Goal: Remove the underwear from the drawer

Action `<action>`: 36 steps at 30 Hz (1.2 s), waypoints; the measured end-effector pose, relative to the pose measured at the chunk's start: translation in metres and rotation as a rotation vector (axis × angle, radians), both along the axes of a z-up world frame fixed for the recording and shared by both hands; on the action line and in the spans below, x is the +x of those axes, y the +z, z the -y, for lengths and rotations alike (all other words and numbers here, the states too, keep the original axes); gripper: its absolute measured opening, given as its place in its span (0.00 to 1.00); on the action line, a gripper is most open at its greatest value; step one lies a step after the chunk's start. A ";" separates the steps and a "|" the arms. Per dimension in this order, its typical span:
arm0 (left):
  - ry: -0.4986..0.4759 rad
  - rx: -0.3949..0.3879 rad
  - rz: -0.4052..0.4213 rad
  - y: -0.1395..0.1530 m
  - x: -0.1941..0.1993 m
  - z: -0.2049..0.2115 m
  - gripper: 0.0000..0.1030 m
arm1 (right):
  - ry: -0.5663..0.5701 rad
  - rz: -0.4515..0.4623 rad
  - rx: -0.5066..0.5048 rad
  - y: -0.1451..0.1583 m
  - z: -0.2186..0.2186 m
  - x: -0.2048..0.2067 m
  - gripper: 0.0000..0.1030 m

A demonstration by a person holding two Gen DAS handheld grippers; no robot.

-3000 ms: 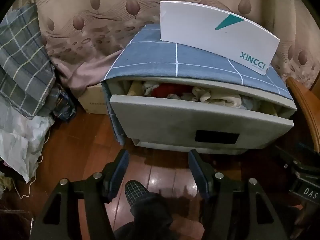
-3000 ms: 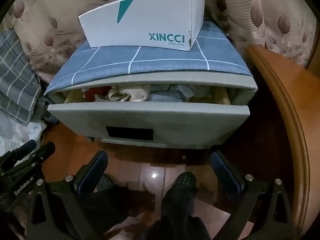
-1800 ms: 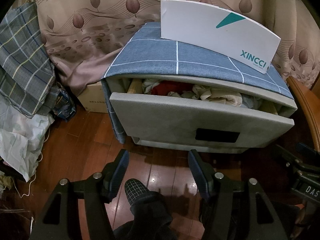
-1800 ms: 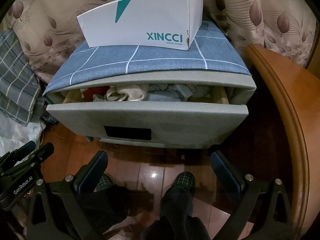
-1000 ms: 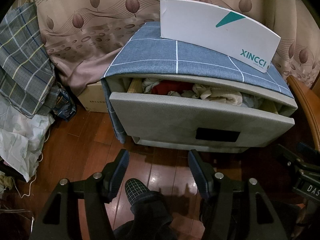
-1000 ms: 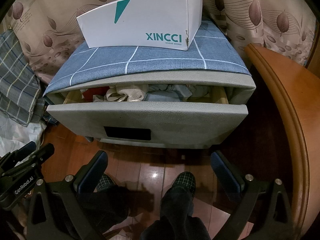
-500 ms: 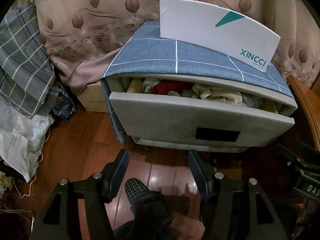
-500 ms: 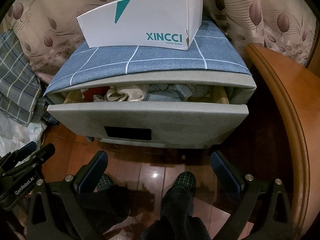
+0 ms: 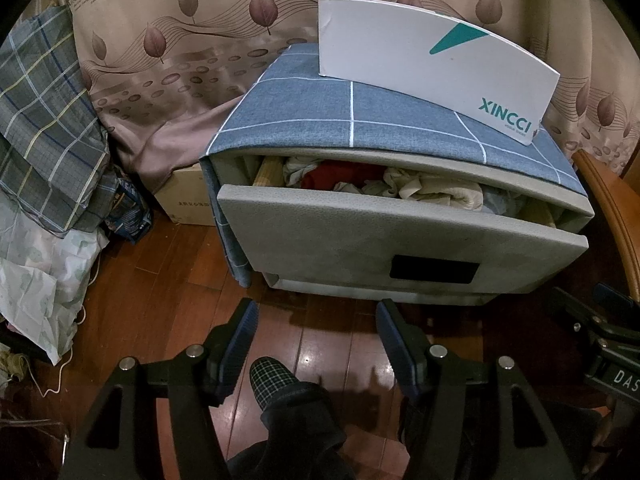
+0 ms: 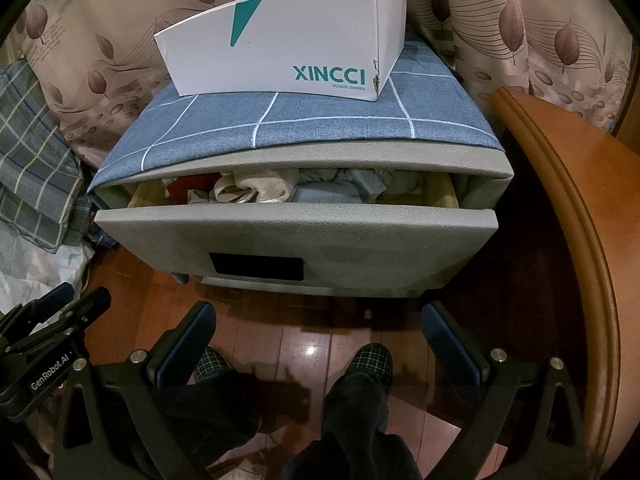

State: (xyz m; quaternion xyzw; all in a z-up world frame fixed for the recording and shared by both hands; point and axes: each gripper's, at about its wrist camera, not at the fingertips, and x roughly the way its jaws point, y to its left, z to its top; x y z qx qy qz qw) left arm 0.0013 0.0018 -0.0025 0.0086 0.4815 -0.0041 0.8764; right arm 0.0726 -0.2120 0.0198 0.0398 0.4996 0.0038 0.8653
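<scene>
Ahead of my left gripper (image 9: 316, 334) and my right gripper (image 10: 318, 334), both spread wide and empty above the floor, the drawer (image 10: 296, 236) stands partly pulled out, with the underwear (image 10: 256, 190) heaped in the narrow gap under the cabinet top. My worry is that gap: reaching in steeply could knock a finger on the drawer front or snag several garments together. I hold both grippers low, level and well short of it.

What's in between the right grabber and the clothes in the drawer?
The drawer's grey front panel and bare wooden floor, seen in the right wrist view.
</scene>
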 end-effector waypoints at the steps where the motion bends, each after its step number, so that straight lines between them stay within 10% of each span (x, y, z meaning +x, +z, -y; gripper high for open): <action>1: 0.000 0.000 0.000 0.000 0.000 0.000 0.61 | 0.000 0.000 0.000 0.000 0.000 0.000 0.98; 36: -0.013 -0.070 0.037 0.009 0.004 -0.001 0.61 | -0.019 -0.002 0.063 0.006 0.009 0.005 0.98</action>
